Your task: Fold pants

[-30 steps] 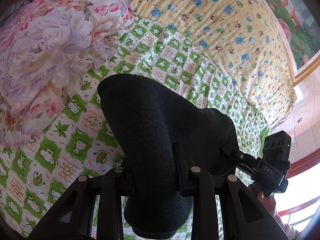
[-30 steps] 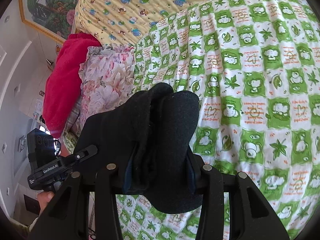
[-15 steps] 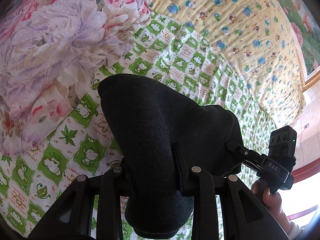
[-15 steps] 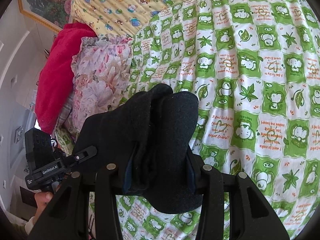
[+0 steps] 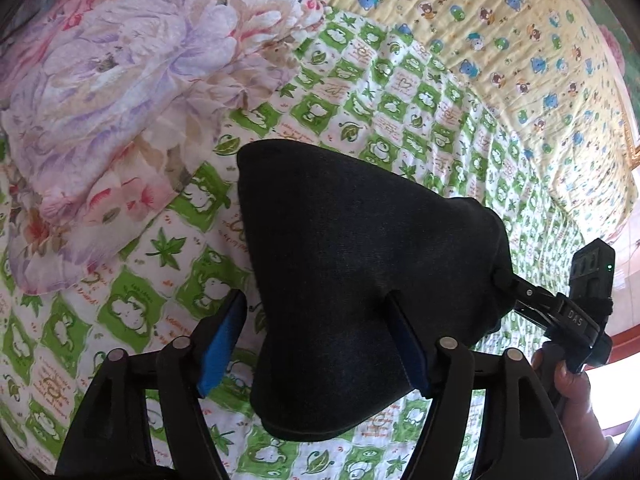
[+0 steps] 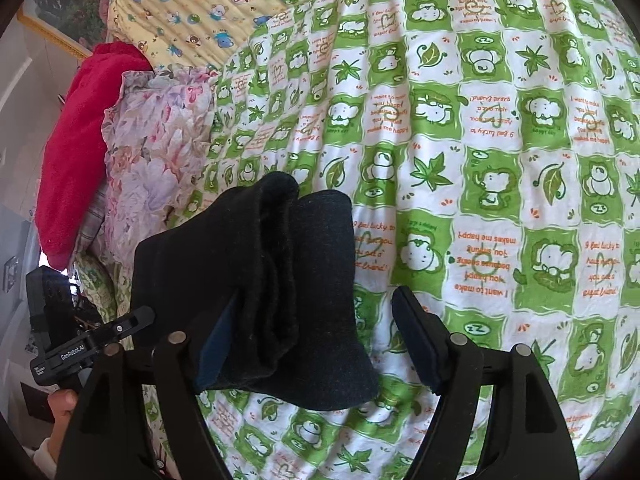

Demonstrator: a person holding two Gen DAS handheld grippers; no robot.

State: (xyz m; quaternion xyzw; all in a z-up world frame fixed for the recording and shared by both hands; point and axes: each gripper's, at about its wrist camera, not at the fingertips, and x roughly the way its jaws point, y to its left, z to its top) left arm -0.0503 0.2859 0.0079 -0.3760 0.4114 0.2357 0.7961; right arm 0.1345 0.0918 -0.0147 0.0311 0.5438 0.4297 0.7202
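Left wrist view: one pair of dark pants (image 5: pixel 360 272), folded into a thick bundle, is seen lying on the green-and-white checked sheet (image 5: pixel 132 308). The left gripper (image 5: pixel 316 336) is spread wide; its two blue-padded fingers (image 5: pixel 220 340) stand either side of the bundle's near edge without clamping it. One right gripper (image 5: pixel 560 312) is noted at the bundle's far side, held by a hand (image 5: pixel 568 384).

Right wrist view: the right gripper (image 6: pixel 316 340) is likewise parted, the pants (image 6: pixel 256 280) resting against its left finger only. One floral quilt (image 6: pixel 156 160), one red blanket (image 6: pixel 80 152) and one yellow bear-print cover (image 6: pixel 208 8) are counted. One framed picture (image 6: pixel 60 0) is recorded on the wall.
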